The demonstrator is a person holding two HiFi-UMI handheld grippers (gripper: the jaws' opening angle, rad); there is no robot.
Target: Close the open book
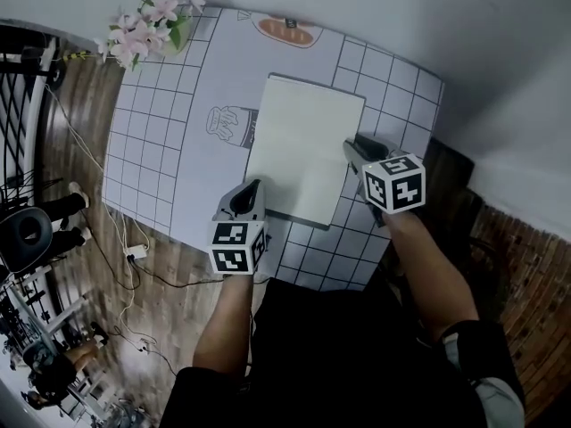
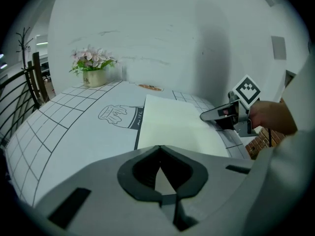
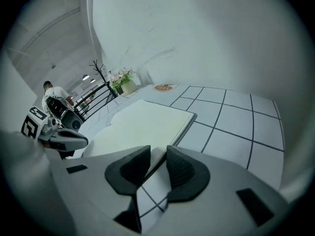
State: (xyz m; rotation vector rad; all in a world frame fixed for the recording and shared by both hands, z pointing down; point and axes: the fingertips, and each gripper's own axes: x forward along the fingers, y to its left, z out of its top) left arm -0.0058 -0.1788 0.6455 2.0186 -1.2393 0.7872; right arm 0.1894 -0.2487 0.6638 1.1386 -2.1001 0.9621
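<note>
Your book (image 1: pixel 303 145) lies flat in the middle of the grid-pattern tablecloth (image 1: pixel 152 168), with a blank white page facing up and no print on it that can be read.

Your right gripper (image 1: pixel 354 145) sits at the book's right edge. In the right gripper view its pads stand partly spread (image 3: pixel 157 154), and the edge of the book (image 3: pixel 138 124) runs into the gap between them. The pads are not visibly pressing on it.

Your left gripper (image 1: pixel 254 187) rests at the near left corner of the book. In the left gripper view its tips are pressed together (image 2: pixel 160 149), and only a sliver of white page (image 2: pixel 177 124) shows through the opening behind them. I see nothing caught between the tips.

The cloth has a jar drawing (image 2: pixel 115 113) printed on it just left of the book, with small lettering beside it that seems to read "milk". A bread-loaf drawing (image 1: pixel 287 30) sits beyond the book's far edge, and if it has a caption, it is too small to read.

A pot of pink flowers (image 1: pixel 147 27) stands at the far left corner of the table.
</note>
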